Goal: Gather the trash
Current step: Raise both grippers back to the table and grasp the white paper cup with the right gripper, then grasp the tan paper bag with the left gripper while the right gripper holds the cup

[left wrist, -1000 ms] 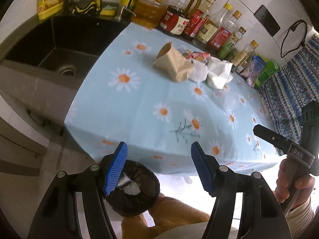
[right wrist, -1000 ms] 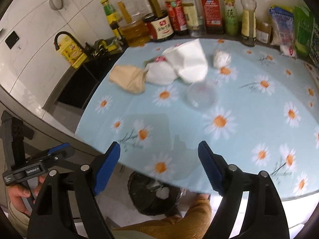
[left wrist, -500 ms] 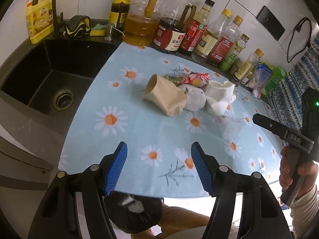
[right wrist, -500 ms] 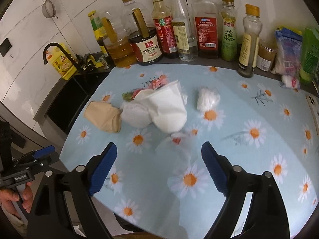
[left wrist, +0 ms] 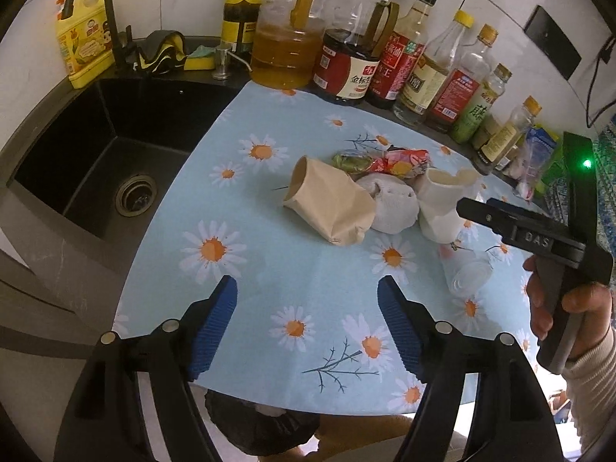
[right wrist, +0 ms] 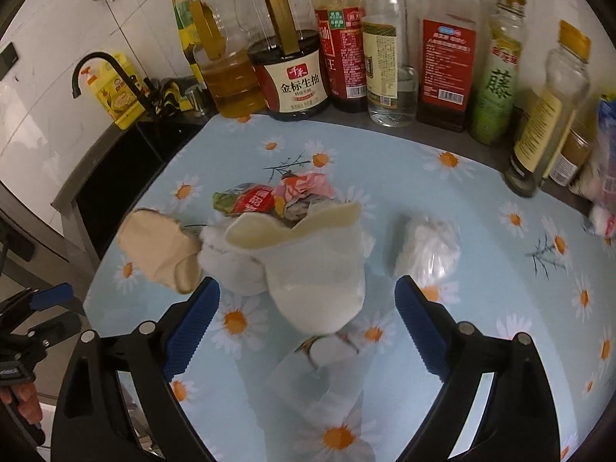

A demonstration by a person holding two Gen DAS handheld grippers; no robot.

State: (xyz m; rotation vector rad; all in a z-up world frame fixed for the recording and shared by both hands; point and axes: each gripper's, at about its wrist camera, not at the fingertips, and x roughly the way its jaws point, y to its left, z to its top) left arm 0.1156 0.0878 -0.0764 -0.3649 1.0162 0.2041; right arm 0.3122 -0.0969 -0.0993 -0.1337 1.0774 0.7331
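Trash lies on the daisy tablecloth (left wrist: 292,269): a crushed brown paper cup (left wrist: 327,204) (right wrist: 161,254), a crumpled grey-white wad (left wrist: 392,204) (right wrist: 235,269), a dented white paper cup (left wrist: 442,200) (right wrist: 315,265), red and green wrappers (left wrist: 389,159) (right wrist: 269,200), a clear plastic cup on its side (left wrist: 466,273) (right wrist: 323,377) and a crumpled clear bag (right wrist: 427,250). My left gripper (left wrist: 308,323) is open and empty above the near table edge. My right gripper (right wrist: 308,327) is open, its jaws on either side of the white cup's base, apart from it.
Oil and sauce bottles (left wrist: 346,61) (right wrist: 346,38) line the back wall. A black sink (left wrist: 96,161) with a tap is to the left. A black-lined trash bin (left wrist: 265,427) stands on the floor below the table edge.
Both grippers moved forward from over the bin and floor to above the table. The right gripper closed in on the white cup.
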